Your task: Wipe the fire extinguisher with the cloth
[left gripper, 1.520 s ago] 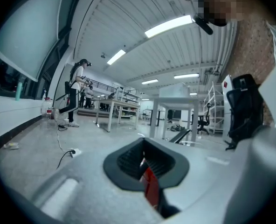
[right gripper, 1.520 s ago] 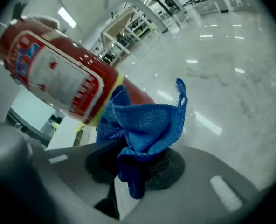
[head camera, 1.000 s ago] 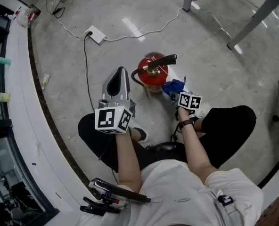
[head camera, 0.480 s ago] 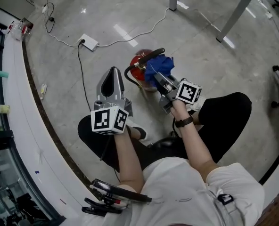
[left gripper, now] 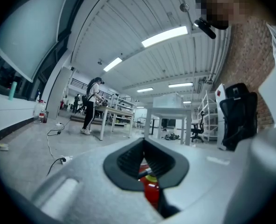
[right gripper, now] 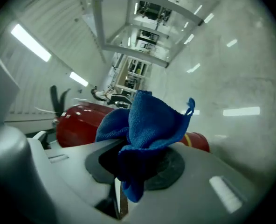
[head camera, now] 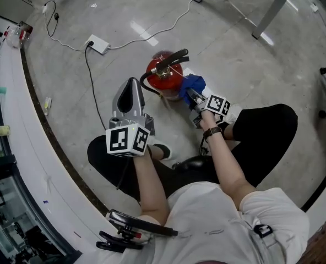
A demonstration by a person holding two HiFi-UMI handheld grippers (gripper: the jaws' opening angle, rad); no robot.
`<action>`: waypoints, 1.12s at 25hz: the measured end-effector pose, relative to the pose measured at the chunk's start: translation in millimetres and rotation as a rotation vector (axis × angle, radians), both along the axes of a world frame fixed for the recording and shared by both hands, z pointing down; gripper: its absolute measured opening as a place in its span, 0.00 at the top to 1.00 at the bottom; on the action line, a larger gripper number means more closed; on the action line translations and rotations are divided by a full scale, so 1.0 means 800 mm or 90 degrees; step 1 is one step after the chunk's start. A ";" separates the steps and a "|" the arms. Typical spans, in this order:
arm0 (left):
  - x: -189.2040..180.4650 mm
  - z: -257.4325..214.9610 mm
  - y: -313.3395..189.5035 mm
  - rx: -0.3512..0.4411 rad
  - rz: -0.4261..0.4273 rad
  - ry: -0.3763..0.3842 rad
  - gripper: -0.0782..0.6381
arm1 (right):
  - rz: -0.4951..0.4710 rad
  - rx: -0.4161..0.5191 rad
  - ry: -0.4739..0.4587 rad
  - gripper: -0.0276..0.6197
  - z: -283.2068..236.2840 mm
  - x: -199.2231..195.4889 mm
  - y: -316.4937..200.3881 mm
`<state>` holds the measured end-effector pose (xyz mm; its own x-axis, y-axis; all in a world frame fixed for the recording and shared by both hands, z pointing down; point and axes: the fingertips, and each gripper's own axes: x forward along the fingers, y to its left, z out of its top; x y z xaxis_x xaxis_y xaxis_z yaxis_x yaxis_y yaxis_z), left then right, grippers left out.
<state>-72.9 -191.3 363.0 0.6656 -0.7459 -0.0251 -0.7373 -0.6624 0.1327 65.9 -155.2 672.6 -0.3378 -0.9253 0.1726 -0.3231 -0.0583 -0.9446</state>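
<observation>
On a glossy grey concrete floor between metal table legs, a crouching person works over a red steel fire extinguisher with a black handle and hose [head camera: 164, 76], which stands just in front of the knees. The right claw [head camera: 190, 93] is clamped on a bunched blue microfibre cloth [head camera: 191, 85], with loose folds spilling out past the tips so that soft fabric rather than hard plastic meets the paint. From above, the cloth sits against the cylinder's near right flank, apparently touching it. The right gripper view shows the same wad [right gripper: 147, 120] bulging from the closed claw [right gripper: 133, 157], with the red body [right gripper: 82, 120] close behind it.

The left claw [head camera: 133, 87] hovers apart from the extinguisher on its other side. Its tips meet on nothing, and the red tank [left gripper: 151, 192] shows only through the bowed gap between the pads [left gripper: 128, 160]. It appears to be held back as a spare, ready to steady the cylinder should wiping pressure rock it. A white power strip [head camera: 97, 44] and its cable lie well beyond.
</observation>
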 end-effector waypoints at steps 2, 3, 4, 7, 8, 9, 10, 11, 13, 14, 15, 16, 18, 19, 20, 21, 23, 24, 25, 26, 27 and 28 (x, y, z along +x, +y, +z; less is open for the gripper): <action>0.003 0.007 -0.005 -0.007 0.002 -0.008 0.89 | 0.024 -0.078 -0.013 0.81 0.075 0.003 -0.001; 0.003 0.011 -0.007 -0.011 0.003 -0.012 0.89 | 0.029 -0.120 -0.014 0.81 0.112 0.005 0.001; 0.003 0.014 -0.010 -0.014 0.003 -0.017 0.89 | 0.029 -0.161 -0.015 0.81 0.147 0.006 0.003; 0.004 0.021 -0.023 -0.019 0.001 -0.038 0.89 | 0.004 -0.267 -0.009 0.81 0.235 0.005 0.010; 0.006 0.020 -0.028 -0.020 0.002 -0.051 0.89 | -0.020 -0.297 0.010 0.81 0.258 0.000 0.013; 0.010 0.017 -0.032 -0.022 0.005 -0.065 0.89 | -0.054 -0.325 0.039 0.82 0.279 -0.006 0.019; 0.015 0.012 -0.035 -0.023 0.008 -0.076 0.89 | -0.093 -0.348 0.070 0.82 0.296 -0.011 0.028; 0.022 0.006 -0.038 -0.021 0.012 -0.081 0.89 | -0.131 -0.366 0.096 0.82 0.310 -0.013 0.034; 0.033 -0.007 -0.049 -0.011 0.020 -0.071 0.89 | -0.190 -0.388 0.143 0.81 0.318 -0.010 0.032; 0.037 -0.012 -0.055 -0.006 0.022 -0.062 0.89 | -0.217 -0.395 0.176 0.81 0.314 -0.006 0.024; 0.039 -0.015 -0.061 -0.003 0.021 -0.057 0.89 | -0.242 -0.394 0.212 0.81 0.302 -0.002 0.017; 0.040 -0.016 -0.064 -0.003 0.019 -0.054 0.89 | -0.257 -0.379 0.241 0.81 0.283 0.002 0.012; 0.038 -0.024 -0.065 0.003 0.010 -0.050 0.89 | -0.242 -0.305 0.263 0.81 0.215 0.009 0.001; 0.037 -0.032 -0.066 0.010 0.007 -0.042 0.89 | -0.219 -0.252 0.255 0.81 0.169 0.012 -0.006; 0.037 -0.042 -0.068 0.020 0.004 -0.030 0.89 | -0.194 -0.196 0.236 0.81 0.116 0.016 -0.012; 0.037 -0.051 -0.069 0.029 0.000 -0.019 0.89 | -0.170 -0.139 0.211 0.81 0.062 0.018 -0.015; 0.036 -0.065 -0.067 0.042 -0.006 -0.007 0.89 | -0.127 -0.035 0.159 0.81 -0.038 0.018 -0.007; 0.035 -0.071 -0.063 0.047 -0.005 -0.003 0.89 | -0.108 0.009 0.141 0.81 -0.081 0.019 0.000; 0.034 -0.075 -0.059 0.049 -0.002 0.002 0.89 | -0.088 0.050 0.132 0.80 -0.120 0.023 0.007; 0.033 -0.077 -0.056 0.050 0.002 0.006 0.89 | -0.071 0.089 0.130 0.80 -0.155 0.028 0.012; 0.033 -0.078 -0.053 0.050 0.006 0.010 0.89 | -0.059 0.126 0.128 0.80 -0.185 0.030 0.014; 0.032 -0.078 -0.051 0.050 0.009 0.014 0.89 | -0.056 0.160 0.121 0.80 -0.212 0.027 0.015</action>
<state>-47.6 -231.8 300.5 0.6744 -0.7319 -0.0976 -0.7256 -0.6814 0.0961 87.5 -143.6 502.6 -0.4013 -0.9159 0.0098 -0.4892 0.2053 -0.8477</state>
